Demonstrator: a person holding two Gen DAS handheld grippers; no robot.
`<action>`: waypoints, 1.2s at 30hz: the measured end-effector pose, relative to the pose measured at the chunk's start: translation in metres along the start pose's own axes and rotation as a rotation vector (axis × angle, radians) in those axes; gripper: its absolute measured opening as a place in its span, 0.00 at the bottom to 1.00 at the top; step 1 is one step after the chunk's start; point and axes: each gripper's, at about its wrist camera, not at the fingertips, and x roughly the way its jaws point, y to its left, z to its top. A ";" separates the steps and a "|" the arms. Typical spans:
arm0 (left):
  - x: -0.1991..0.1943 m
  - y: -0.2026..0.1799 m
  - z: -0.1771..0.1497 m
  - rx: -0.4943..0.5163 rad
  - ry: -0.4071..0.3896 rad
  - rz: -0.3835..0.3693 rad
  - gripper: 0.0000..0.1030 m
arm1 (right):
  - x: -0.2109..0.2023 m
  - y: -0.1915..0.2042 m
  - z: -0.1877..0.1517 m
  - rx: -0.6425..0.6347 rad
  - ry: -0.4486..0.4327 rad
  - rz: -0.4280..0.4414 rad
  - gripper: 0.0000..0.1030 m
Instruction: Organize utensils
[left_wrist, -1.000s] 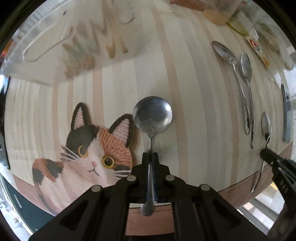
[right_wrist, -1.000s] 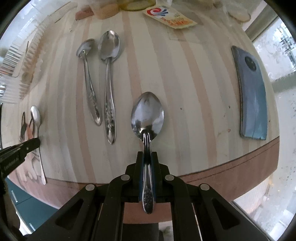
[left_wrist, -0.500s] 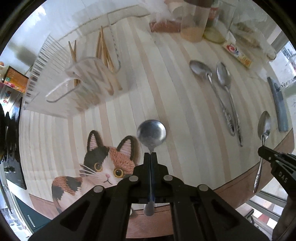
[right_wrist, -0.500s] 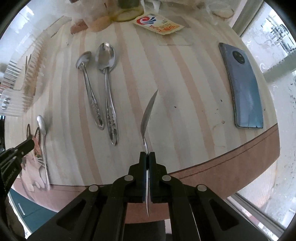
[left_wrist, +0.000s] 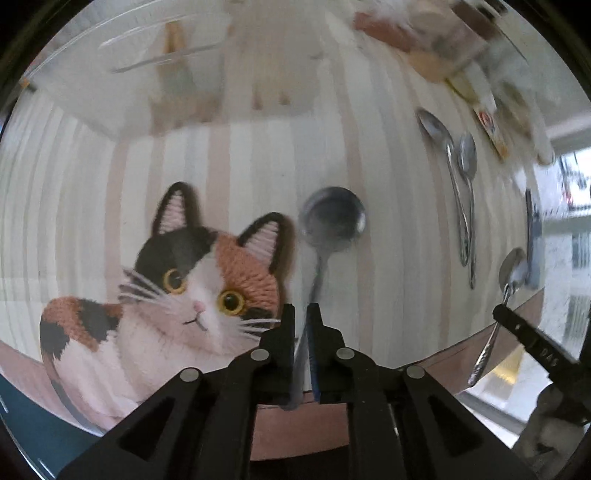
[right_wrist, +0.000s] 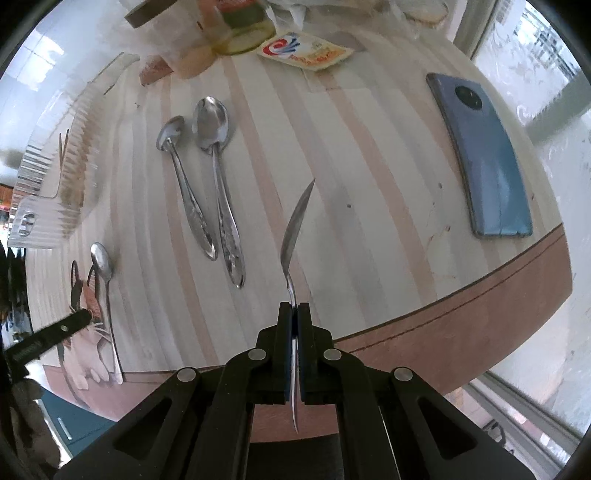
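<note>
The round-bowled spoon hung above the striped wooden table, its bowl just beside the ear of the cat-shaped mat, with its handle running down between the fingers of the left gripper; those jaws had just been opening a little, and a narrow gap showed beside the blurred handle, so they no longer pressed on it. The right gripper stood clamped tight on the handle of an oval spoon, turned edge-on above the table. Two more spoons lay side by side on the wood to its left. A blue phone lay near the table's right edge, and a clear ribbed utensil holder stood at the far left.
</note>
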 end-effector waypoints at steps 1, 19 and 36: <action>0.003 -0.006 0.001 0.012 -0.001 0.010 0.12 | 0.001 0.001 0.000 -0.001 0.002 0.000 0.02; 0.025 -0.087 0.057 0.176 -0.112 0.222 0.00 | 0.022 0.008 0.012 -0.012 0.005 -0.053 0.03; -0.093 -0.031 0.010 0.106 -0.276 0.152 0.00 | -0.010 0.004 -0.004 -0.007 -0.056 0.015 0.02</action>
